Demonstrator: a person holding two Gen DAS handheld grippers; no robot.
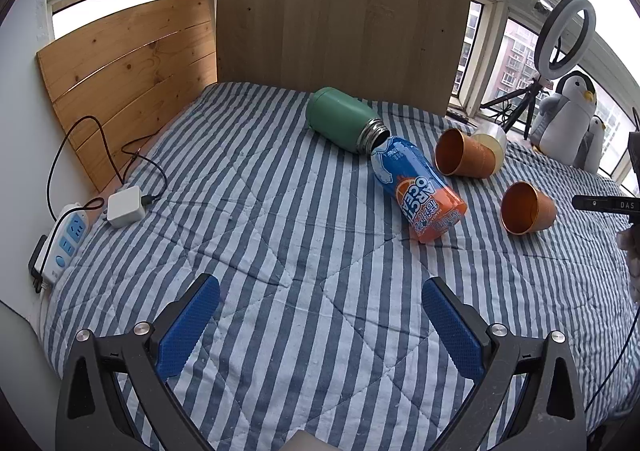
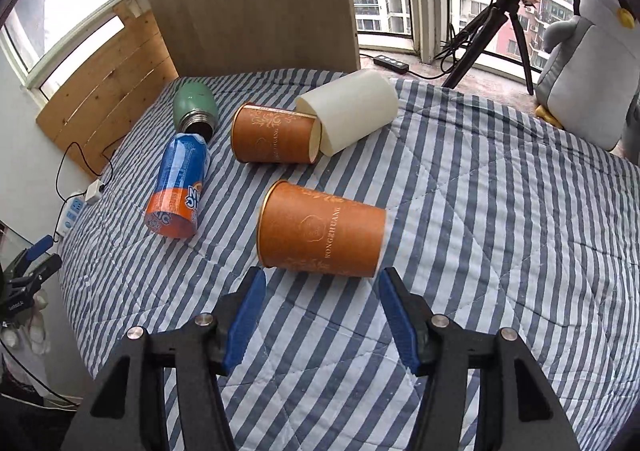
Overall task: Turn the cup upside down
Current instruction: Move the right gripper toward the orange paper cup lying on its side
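An orange paper cup (image 2: 322,229) lies on its side on the striped bedspread, mouth to the left, just beyond my open right gripper (image 2: 322,283), whose blue pads sit apart from it. It also shows in the left wrist view (image 1: 527,209). A second orange cup (image 2: 274,134) (image 1: 464,152) lies on its side farther back, touching a white cup (image 2: 350,116). My left gripper (image 1: 320,293) is open and empty over the bedspread, well short of the cups.
A green flask (image 1: 344,119) and a blue-orange bottle (image 1: 420,191) lie on their sides mid-bed. Wooden boards (image 1: 340,11) stand at the bed's head. A power strip (image 1: 66,241) and charger lie left. Penguin toys (image 1: 568,115) and a ring light on a tripod (image 1: 564,37) stand right.
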